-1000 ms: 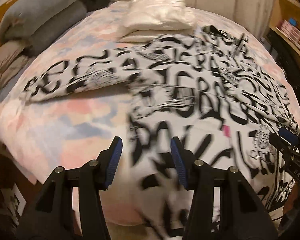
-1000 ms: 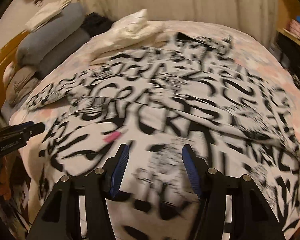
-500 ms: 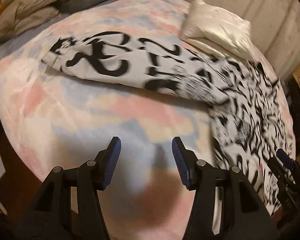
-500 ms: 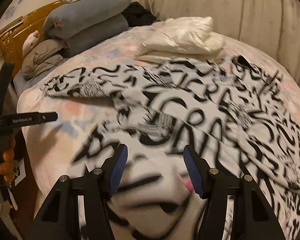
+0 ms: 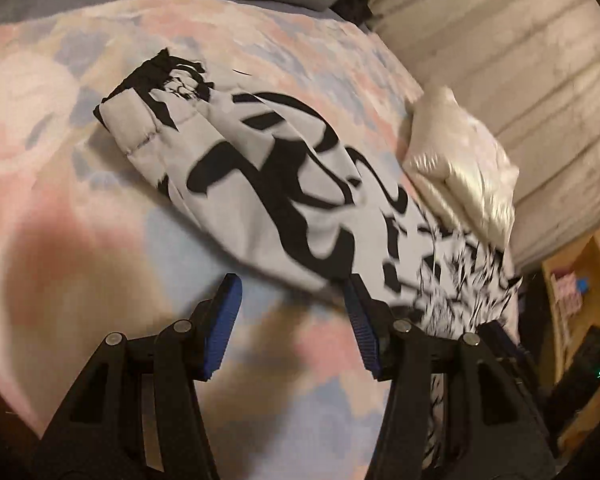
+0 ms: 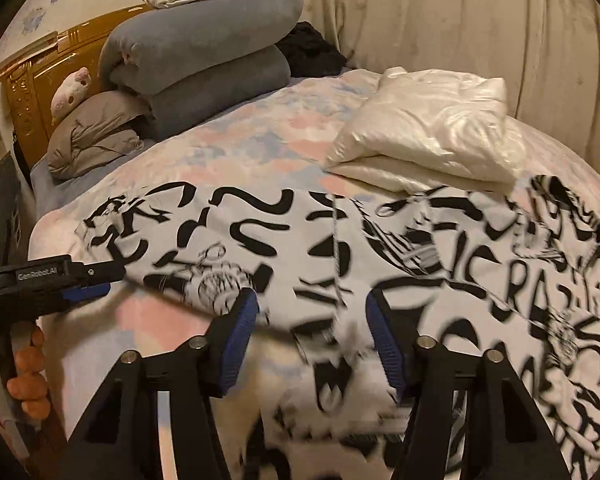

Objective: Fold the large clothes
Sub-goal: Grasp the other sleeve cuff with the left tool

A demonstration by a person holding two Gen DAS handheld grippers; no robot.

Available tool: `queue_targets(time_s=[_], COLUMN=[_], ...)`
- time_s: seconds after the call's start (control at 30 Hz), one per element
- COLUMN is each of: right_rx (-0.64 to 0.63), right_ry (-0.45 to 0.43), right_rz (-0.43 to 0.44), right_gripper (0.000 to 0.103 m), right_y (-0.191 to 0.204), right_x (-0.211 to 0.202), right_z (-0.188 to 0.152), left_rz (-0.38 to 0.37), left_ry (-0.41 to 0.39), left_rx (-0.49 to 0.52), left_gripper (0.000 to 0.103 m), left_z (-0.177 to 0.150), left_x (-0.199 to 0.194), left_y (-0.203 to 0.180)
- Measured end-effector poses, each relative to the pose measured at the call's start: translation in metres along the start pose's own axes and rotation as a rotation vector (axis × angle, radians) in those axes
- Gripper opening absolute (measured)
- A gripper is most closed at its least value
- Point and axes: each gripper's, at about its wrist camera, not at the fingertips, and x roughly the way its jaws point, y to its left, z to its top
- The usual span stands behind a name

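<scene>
My left claw (image 5: pixel 292 320) is open wide over the pink and blue bed cover (image 5: pixel 60 184), with nothing in it. The sleeve (image 5: pixel 260 184) of the black-and-white jacket (image 6: pixel 380 264) lies just past its tips. My right claw (image 6: pixel 312 340) is open too, low over the jacket in the middle. A shiny white jacket (image 6: pixel 424 132) sits folded at the upper right.
</scene>
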Motion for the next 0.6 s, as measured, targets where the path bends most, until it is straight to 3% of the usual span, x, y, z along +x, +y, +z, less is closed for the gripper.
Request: queue_targets(time_s=[0.1,0.33,0.4,0.47,0.6], right_rx=[-0.004,0.027,0.037,0.054,0.07], right_ry=[0.04,0.105,0.105,0.112,0.131], right_rz=[0.01,0.059,0.075,0.096,0.128], right_gripper=[0.036,0.035,0.035,0.035,0.035], right_y=[0.006,0.004,0.002,-0.002,-0.009], right_x=[0.034,0.08,0.082,0.085,0.082], right_z=[0.01,0.006,0.004,0.003,0.005], left_rz=[-0.041,-0.066,-0.012,0.078,0.171], left_ry=[-0.018,-0.081,-0.093,-0.098,-0.089], left_rx=[-0.054,-0.187,-0.191,-0.181,-0.113], left_gripper=[0.05,0.049,0.038,0.011,0.003], left_z=[0.013,0.035,0.037,0.037,0.038], left_x=[0.008,0.027,0.032,0.036,0.037], left_y=[0.009,0.031,0.029,0.024,0.002])
